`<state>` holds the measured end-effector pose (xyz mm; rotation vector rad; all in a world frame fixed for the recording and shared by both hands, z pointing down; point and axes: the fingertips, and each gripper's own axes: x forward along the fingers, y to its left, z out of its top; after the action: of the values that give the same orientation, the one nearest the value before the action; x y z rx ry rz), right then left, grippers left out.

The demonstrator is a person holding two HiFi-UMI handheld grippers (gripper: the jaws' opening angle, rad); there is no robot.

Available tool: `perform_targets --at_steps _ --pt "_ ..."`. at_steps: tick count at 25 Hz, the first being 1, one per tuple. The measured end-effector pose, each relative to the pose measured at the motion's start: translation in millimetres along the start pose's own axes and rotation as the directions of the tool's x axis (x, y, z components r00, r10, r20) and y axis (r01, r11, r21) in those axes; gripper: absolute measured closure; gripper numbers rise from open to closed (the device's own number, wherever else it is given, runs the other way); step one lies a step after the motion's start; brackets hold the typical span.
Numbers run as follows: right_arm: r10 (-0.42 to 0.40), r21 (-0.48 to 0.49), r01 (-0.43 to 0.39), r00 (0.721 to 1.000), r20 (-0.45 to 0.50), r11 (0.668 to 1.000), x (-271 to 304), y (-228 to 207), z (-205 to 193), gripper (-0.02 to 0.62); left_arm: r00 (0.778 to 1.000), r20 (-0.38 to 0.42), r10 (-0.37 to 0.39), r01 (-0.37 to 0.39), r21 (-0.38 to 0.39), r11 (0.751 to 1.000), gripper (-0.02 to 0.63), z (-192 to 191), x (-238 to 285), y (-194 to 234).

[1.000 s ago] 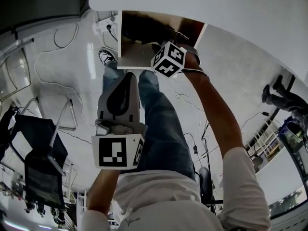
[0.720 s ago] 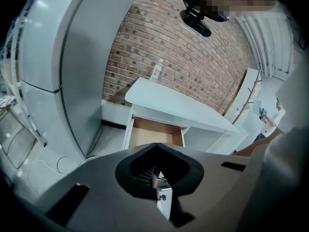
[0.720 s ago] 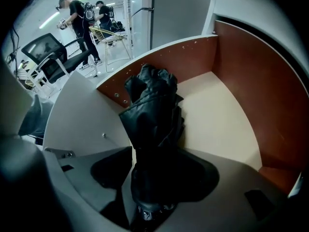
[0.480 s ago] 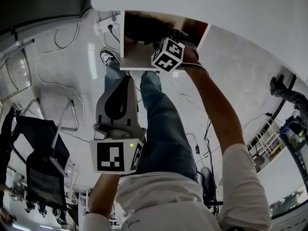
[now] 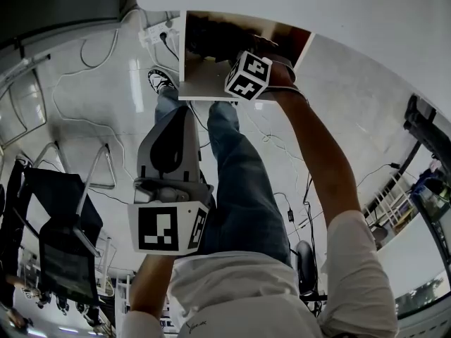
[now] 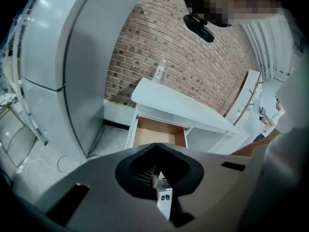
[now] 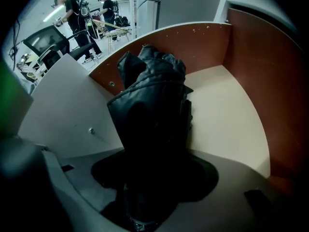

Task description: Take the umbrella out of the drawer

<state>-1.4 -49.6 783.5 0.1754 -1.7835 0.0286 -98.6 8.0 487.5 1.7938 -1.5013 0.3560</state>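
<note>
A black folded umbrella [image 7: 154, 105] stands in the open wooden drawer [image 7: 222, 115], its lower end between the jaws of my right gripper [image 7: 145, 197], which is shut on it. In the head view the right gripper [image 5: 236, 53] reaches into the drawer [image 5: 204, 83] behind its marker cube, and the umbrella [image 5: 211, 37] shows as a dark mass at the drawer's back. My left gripper [image 5: 184, 115] hangs in front of my body, below the drawer, jaws together and holding nothing. The left gripper [image 6: 155, 151] looks toward the drawer [image 6: 159, 132] from a distance.
The drawer belongs to a white desk [image 5: 317, 13]. My legs [image 5: 239, 167] stand right under the drawer. A black chair [image 5: 56, 224] and loose cables [image 5: 91, 125] lie on the floor at the left. A tall grey cabinet [image 6: 72, 57] stands left of the desk.
The right gripper stays in the drawer on the umbrella. The whole view has drifted slightly; the left gripper has barely moved.
</note>
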Motion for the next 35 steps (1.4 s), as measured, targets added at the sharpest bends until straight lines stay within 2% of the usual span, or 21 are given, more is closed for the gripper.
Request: perform_targets --at_steps 8,22,35 --pt "-0.02 -0.016 0.02 1.0 -0.022 1.0 10.9 0.0 -2.0 0.321 1.0 0.01 0.003 -0.003 -0.008 1.0 0.589 1.9 2.5 4.2" --pt "0.049 0.024 -0.049 0.999 -0.011 0.999 -0.1 -0.5 0.7 0.351 1.0 0.008 -0.006 0.006 -0.003 1.0 0.589 -2.4 -0.2 -3.5" --pt "0.047 0.039 -0.048 0.999 0.009 0.998 -11.7 1.1 3.1 0.351 1.0 0.018 0.005 -0.005 -0.002 1.0 0.589 0.9 0.7 -1.7"
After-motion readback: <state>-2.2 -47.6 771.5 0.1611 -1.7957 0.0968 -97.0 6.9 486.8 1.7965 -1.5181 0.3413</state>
